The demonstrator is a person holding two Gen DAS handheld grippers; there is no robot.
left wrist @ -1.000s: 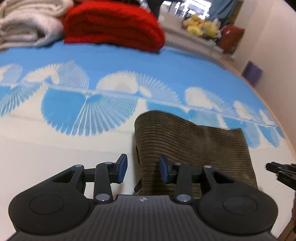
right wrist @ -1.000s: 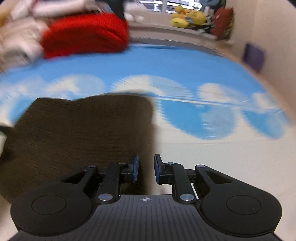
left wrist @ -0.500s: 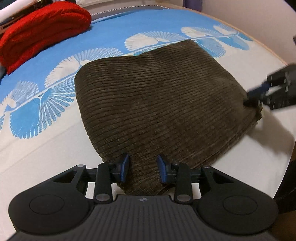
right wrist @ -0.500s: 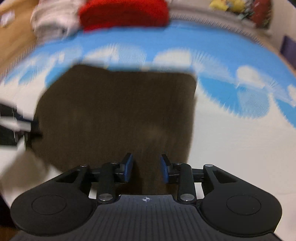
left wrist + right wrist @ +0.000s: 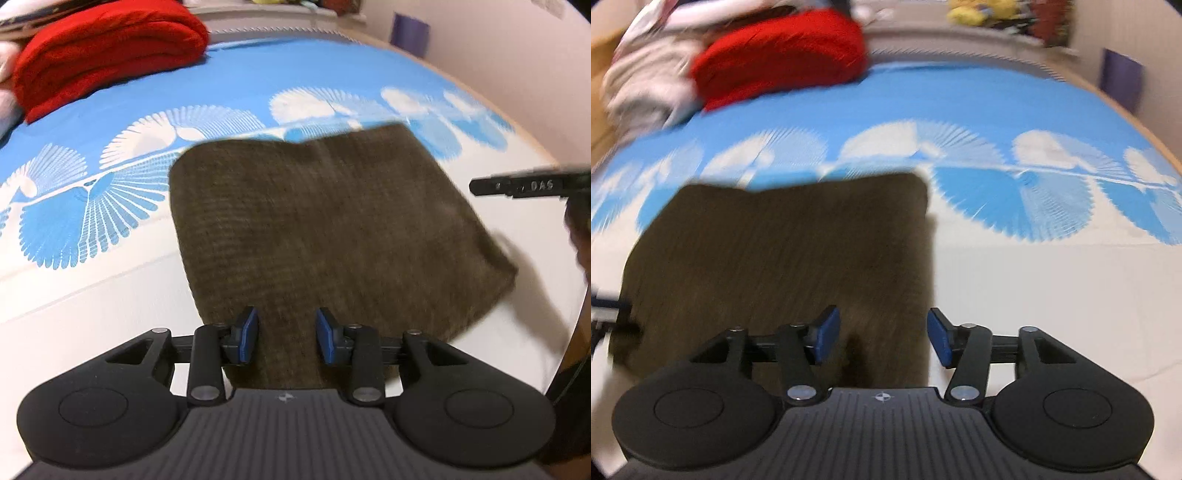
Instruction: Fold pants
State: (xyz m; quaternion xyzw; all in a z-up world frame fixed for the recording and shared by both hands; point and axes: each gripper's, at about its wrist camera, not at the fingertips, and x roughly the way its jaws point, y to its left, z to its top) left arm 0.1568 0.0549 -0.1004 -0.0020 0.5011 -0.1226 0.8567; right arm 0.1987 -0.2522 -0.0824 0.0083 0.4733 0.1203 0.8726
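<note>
The brown corduroy pants lie folded into a flat rectangle on the blue and white bedspread. My left gripper hovers over their near left corner, jaws apart, the fabric below the gap and no pad pressing on it. In the right wrist view the pants fill the left half. My right gripper stands over their near right edge with its jaws opening and nothing pinched between them. Each gripper shows in the other's view: the right gripper at the right edge, the left gripper at the left edge.
A folded red blanket and pale folded textiles lie at the far left of the bed. A purple box stands by the wall, plush toys at the back. The bed's wooden edge runs along the right.
The right gripper's jaws have widened from almost shut. The left gripper has swung from beside the pants' left edge to over their near corner, its gap about the same.
</note>
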